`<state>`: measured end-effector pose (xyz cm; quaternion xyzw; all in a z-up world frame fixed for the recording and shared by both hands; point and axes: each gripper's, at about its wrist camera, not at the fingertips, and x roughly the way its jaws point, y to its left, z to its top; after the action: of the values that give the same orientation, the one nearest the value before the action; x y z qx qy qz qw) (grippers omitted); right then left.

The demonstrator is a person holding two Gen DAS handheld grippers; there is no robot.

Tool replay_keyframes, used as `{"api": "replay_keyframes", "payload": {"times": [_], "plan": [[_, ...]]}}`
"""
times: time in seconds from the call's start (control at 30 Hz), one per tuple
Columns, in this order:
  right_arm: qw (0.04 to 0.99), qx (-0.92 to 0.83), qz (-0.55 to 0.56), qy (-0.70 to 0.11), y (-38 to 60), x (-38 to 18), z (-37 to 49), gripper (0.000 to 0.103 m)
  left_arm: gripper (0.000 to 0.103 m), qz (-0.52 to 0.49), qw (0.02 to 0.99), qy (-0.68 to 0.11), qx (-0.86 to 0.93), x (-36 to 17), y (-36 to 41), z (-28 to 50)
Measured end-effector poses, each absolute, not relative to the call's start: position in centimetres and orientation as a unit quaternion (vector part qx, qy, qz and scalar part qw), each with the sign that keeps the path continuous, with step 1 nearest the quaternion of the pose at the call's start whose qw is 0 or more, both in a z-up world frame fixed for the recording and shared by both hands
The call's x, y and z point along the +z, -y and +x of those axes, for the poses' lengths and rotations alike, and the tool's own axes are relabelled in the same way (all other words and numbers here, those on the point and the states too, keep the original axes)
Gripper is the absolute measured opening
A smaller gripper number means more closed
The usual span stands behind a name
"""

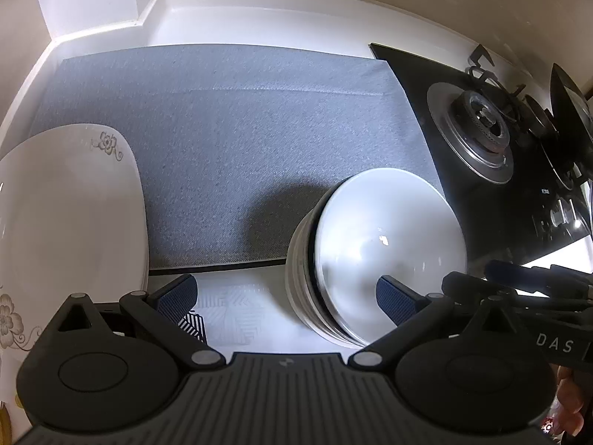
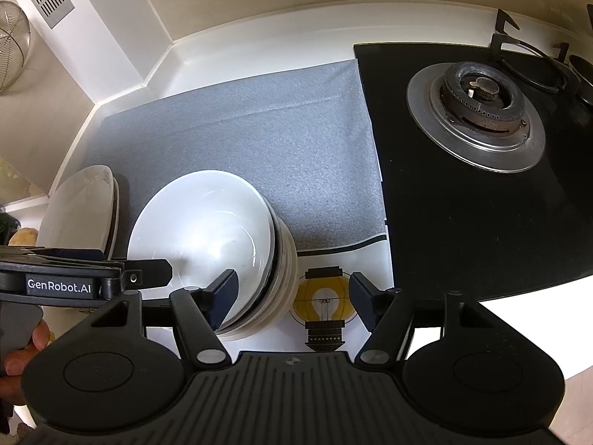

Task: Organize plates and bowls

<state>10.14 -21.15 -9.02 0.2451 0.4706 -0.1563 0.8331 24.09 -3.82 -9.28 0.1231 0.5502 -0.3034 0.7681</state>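
A stack of white bowls [image 1: 374, 252] [image 2: 200, 230] stands at the front edge of the grey mat [image 1: 229, 129]. White plates with a flower pattern [image 1: 70, 204] [image 2: 81, 204] are stacked to its left. My left gripper [image 1: 287, 294] is open wide, its right finger over the top bowl and its left finger over the bare counter. My right gripper [image 2: 294, 298] is open astride the stack's right rim. Its left finger lies over the bowl and its right finger stands apart from the stack. A finger [image 2: 152, 270] of the left gripper reaches over the bowl's left rim.
A black glass gas hob [image 1: 481, 141] [image 2: 481, 118] borders the mat on the right. White walls close the back and left corner. A light-bulb picture [image 2: 326, 304] lies on the counter beside the bowls. A wire strainer [image 2: 11, 44] hangs at far left.
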Motion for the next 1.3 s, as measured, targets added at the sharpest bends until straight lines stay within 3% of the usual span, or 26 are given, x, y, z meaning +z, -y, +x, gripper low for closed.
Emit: {"api": "replay_keyframes", "payload": {"times": [0.8,1.3], "plan": [[0.831,-0.156,0.248,-0.472,21.2,-9.2,10.4,0.069,0.103,0.142,0.783,-0.524,-0.303,-8.7,4.2,23.9],[0.828,-0.143,0.260,-0.475,21.9,-10.3,10.9,0.069,0.103,0.082,0.756,-0.575,-0.302,-10.4,4.6,25.8]]}}
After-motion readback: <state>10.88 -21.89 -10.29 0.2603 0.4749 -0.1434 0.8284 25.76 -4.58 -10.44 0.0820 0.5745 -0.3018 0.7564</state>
